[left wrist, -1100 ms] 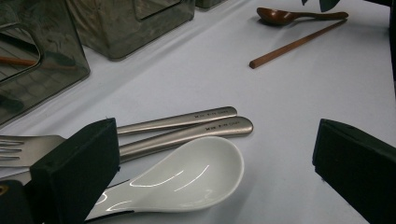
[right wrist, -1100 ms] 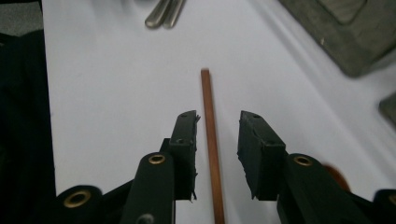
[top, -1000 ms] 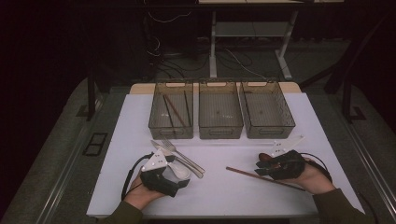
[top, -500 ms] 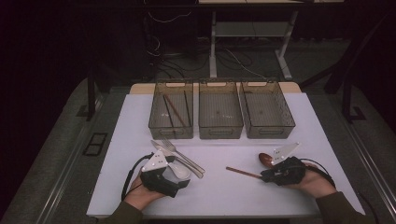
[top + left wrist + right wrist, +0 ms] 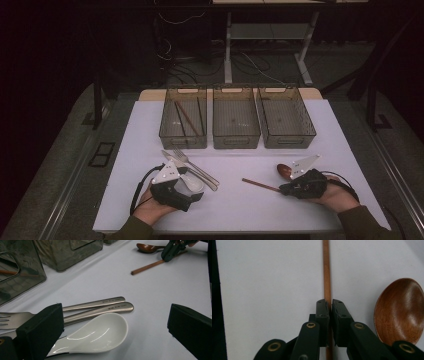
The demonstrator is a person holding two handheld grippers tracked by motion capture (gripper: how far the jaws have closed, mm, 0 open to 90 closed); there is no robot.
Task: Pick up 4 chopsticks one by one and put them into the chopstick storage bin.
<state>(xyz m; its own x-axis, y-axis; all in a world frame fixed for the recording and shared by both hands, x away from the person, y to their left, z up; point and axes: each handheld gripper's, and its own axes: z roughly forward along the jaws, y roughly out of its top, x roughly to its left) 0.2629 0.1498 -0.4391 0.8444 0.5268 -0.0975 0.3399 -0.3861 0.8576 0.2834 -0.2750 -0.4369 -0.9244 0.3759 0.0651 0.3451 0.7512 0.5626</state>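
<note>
My right gripper (image 5: 329, 305) has just been closing and is now clenched on the wooden chopstick (image 5: 326, 270), which runs straight out ahead between the jaws, flat on the white table (image 5: 320, 130). I took it low so I can lift it without nudging the wooden spoon (image 5: 398, 308) just beside my right jaw. My left gripper (image 5: 112, 322) rests spread wide around the white ceramic spoon (image 5: 100, 333); the fork (image 5: 15, 318) lies just beyond it, untouched.
</note>
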